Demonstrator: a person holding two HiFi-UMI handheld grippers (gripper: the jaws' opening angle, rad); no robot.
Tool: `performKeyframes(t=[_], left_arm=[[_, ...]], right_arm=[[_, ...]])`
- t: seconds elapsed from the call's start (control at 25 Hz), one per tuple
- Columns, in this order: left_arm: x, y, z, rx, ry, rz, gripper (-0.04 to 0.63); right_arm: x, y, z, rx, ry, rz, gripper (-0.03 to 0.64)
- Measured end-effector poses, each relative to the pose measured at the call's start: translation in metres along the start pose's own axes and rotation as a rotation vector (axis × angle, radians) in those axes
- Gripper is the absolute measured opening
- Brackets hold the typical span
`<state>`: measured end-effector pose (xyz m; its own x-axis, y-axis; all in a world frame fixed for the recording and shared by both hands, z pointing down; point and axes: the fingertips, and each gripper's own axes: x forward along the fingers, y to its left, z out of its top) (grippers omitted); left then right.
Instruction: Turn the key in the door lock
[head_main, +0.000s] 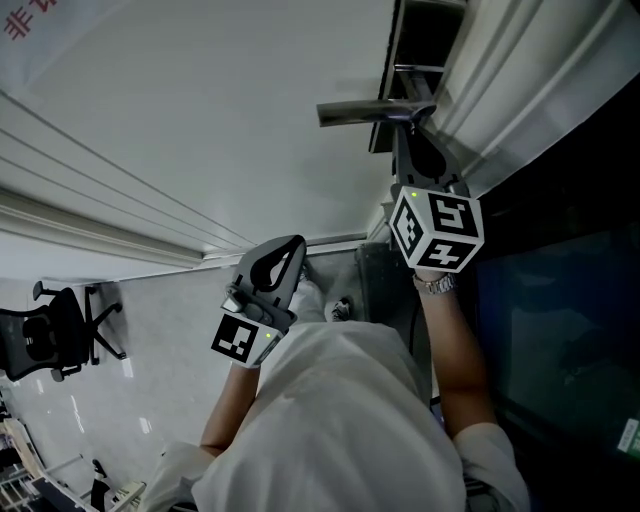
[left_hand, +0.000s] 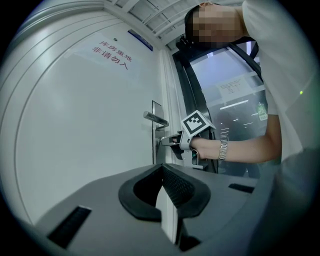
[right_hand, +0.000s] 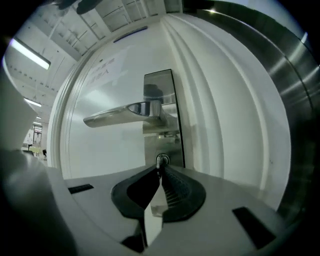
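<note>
Fingers (right_hand: 173, 192) of our right gripper (right_hand: 160, 172) are pinched together at their tips on the head of the key (right_hand: 161, 161), which is stuck into the lower end of the steel lock plate (right_hand: 161, 100), just under the lever handle (right_hand: 112, 116). We see the 2 ribbed pads meet right at the key, with only a thin slit of light farther back between them. That handle lies level and juts toward the left of the right gripper view, away from the door edge. Key, plate and handle are all on the white door (right_hand: 107, 150), close to its edge, where moulded white trim (right_hand: 210, 125) runs up beside a brushed-metal frame (right_hand: 295, 95).

Our left gripper (left_hand: 162, 169) hangs back from the door, well apart from the lock plate, and looks toward it from the side. Its 2 fingers (left_hand: 177, 187) are closed tip to tip with nothing between them. Past them, we see our right hand (left_hand: 200, 147) at the plate, the marker cube (left_hand: 196, 123) on top and a metal wristwatch (left_hand: 223, 149) on the wrist. Red characters (left_hand: 111, 55) are printed high on the door, and a dark glass panel (left_hand: 235, 100) stands beside it. From the head view, a black office chair (head_main: 50, 335) stands on the pale tiled floor (head_main: 150, 330), well apart from us.
</note>
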<state>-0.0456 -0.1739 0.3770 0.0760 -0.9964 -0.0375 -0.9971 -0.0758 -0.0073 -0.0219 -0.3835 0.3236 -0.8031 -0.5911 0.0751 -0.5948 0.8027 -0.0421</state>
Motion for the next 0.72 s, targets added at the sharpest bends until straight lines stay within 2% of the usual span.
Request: performKeyframes(t=[0.12,0.36,0.72], left_arm=[[-0.003,0.003,0.001,-0.001,-0.001,0.009,0.003],[-0.008,0.007,0.001,0.002,-0.001,0.026,0.003],[-0.016,0.012,0.0,-0.006,0.0,0.043,0.003]], right_arm=[[0.0,0.0,0.0,0.11,-0.013,0.016,0.015],[0.0,-0.002,-0.002,0.587,-0.056,0.108,0.015],[0.0,-0.002,-0.005,1.148,-0.097,0.191,0.015]])
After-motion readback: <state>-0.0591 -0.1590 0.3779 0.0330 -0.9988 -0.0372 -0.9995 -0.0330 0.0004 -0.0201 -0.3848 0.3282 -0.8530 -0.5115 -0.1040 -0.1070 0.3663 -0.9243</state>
